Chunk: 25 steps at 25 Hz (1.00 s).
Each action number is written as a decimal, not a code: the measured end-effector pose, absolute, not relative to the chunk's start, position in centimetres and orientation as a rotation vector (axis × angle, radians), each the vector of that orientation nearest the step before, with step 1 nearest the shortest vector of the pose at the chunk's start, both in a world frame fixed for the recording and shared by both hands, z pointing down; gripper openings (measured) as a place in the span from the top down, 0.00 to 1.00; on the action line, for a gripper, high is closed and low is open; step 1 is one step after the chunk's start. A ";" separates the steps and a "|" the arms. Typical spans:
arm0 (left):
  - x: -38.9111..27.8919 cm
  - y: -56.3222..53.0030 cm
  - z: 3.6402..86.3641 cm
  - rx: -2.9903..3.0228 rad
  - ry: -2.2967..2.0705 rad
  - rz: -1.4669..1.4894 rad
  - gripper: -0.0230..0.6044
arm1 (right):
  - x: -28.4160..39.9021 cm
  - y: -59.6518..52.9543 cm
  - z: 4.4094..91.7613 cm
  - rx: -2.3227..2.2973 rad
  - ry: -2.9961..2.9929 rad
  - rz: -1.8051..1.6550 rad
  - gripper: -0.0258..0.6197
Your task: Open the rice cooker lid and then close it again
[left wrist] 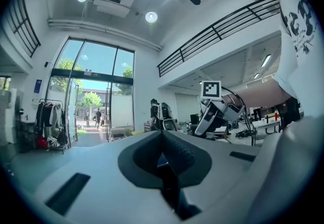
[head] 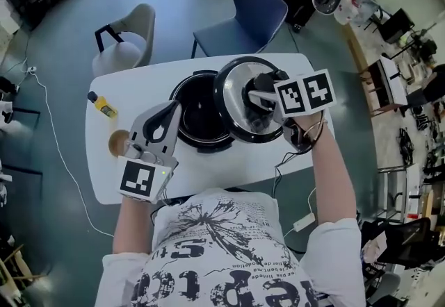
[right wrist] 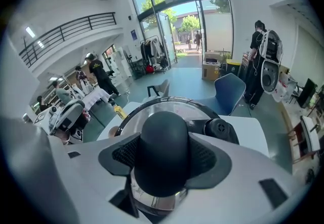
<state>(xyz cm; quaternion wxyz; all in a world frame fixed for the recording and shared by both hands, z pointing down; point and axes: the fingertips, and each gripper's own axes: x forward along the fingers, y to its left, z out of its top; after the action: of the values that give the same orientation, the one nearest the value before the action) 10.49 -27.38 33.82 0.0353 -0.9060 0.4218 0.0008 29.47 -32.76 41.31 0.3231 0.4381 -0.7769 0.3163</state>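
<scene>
The rice cooker point(head: 201, 137) stands in the middle of the white table point(head: 104, 160), and it is open: its dark inner pot shows from above. The lid point(head: 233, 97) is off the cooker. It hangs tilted in the air over the right part of the pot, with its black rim toward the camera.

The right gripper point(head: 259, 99) holds this lid. In the right gripper view its 2 jaws press from both sides on the round black knob point(right wrist: 164, 142) on top of the lid, and the glass and the metal ring of the lid show around the knob. The gripper points steeply down.

The left gripper point(head: 170, 112) is at the left side of the cooker, just beside its rim; I cannot tell if it touches it. In the left gripper view its jaws are together with nothing between them, and they point level into the room.

On the left part of the table lie a small yellow object point(head: 104, 105) and a round brown disc point(head: 118, 142). Behind the table stand a blue chair point(head: 247, 17) and a grey chair point(head: 132, 35).
</scene>
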 end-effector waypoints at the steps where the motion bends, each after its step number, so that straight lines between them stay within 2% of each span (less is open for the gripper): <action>1: 10.4 -27.3 33.8 -2.775 1.315 0.001 0.94 | 30.1 -32.8 41.1 1.153 -2.043 0.827 0.50; 7: 10.4 -26.8 33.4 -2.707 1.442 -0.009 0.94 | 35.2 -32.6 41.1 1.167 -2.038 0.831 0.50; 11: 8.7 -26.5 35.4 -2.663 1.498 -0.123 0.94 | 36.8 -32.5 42.8 1.174 -2.029 0.855 0.50; 15: 9.1 -25.4 35.5 -2.633 1.560 -0.099 0.94 | 38.6 -31.7 44.0 1.159 -2.026 0.872 0.50; 25: 8.7 -24.2 35.9 -2.591 1.633 -0.100 0.94 | 38.1 -32.1 43.7 1.122 -2.053 0.856 0.50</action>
<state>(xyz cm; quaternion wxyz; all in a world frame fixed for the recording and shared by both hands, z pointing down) 8.69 -24.21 35.87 0.0389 -0.8449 0.5325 -0.0327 38.06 -32.09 43.68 0.3197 0.4266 -0.7809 0.3256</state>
